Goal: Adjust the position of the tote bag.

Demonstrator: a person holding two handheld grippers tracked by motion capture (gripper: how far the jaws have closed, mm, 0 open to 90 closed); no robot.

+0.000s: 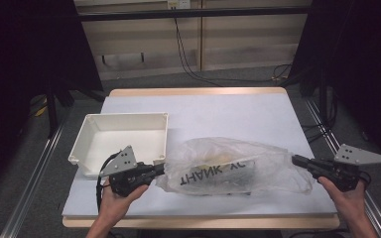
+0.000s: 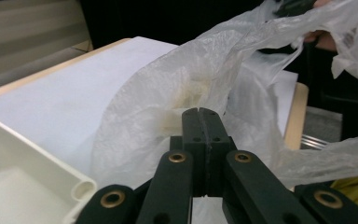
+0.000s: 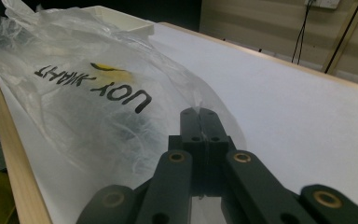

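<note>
We are pinching the clear plastic bag [image 1: 233, 166] at both ends: our left gripper [image 1: 159, 169] is clamping its left edge, our right gripper [image 1: 297, 160] its right edge, both with jaws pressed together on the film. The bag is lying near the table's [image 1: 238, 111] front edge, just beside the white tray [image 1: 124, 136]. Bare tabletop is stretching behind it.

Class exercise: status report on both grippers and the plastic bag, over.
Left gripper shut on plastic bag, left end. Right gripper shut on its right end. Bag stretched between them over the table. White tray beside the bag, not blocking.
</note>
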